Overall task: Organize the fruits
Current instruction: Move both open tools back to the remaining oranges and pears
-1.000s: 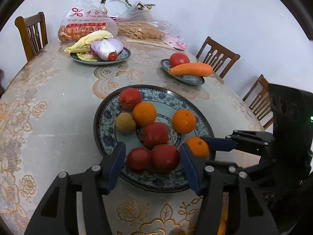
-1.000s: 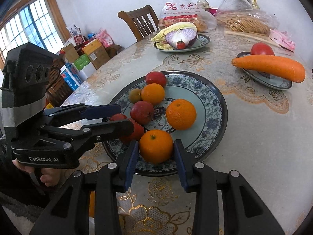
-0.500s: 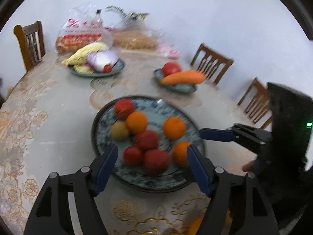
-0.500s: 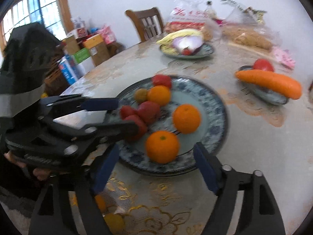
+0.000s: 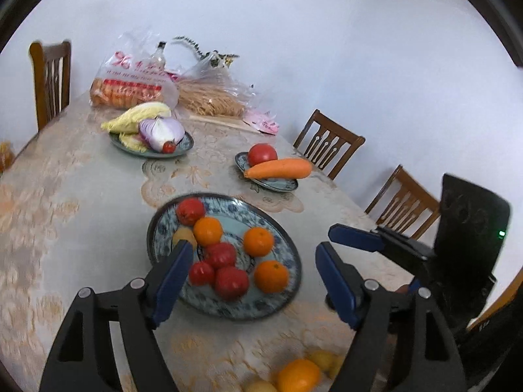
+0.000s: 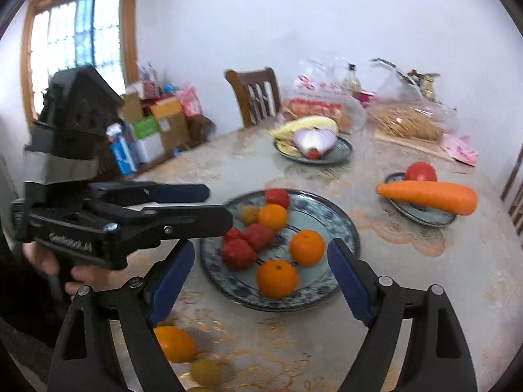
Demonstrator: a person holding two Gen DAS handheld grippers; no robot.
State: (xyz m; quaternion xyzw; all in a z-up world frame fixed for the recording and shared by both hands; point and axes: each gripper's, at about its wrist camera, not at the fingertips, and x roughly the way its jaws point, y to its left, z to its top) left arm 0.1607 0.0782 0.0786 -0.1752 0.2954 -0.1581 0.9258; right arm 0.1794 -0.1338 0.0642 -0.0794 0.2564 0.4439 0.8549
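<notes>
Large patterned plate (image 5: 287, 297) as landmark; on it 3 oranges (image 5: 258, 241), red fruits (image 5: 231, 282), 1 small yellowish fruit; left gripper (image 5: 251, 281) above plate's near rim, jaws spread wide, empty; right gripper (image 6: 261, 272) likewise released, holding nothing; loose orange (image 6: 175, 343) on table near side of plate; carrot (image 5: 278, 168) beyond plate.

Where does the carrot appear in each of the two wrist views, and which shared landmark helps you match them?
Left wrist view: the carrot lies right of centre, upper half, across a small plate beside a tomato.
Right wrist view: the carrot lies at the right, mid-height, across the same small plate.
Shared landmark: the large fruit plate, nearer the camera in both.
</notes>
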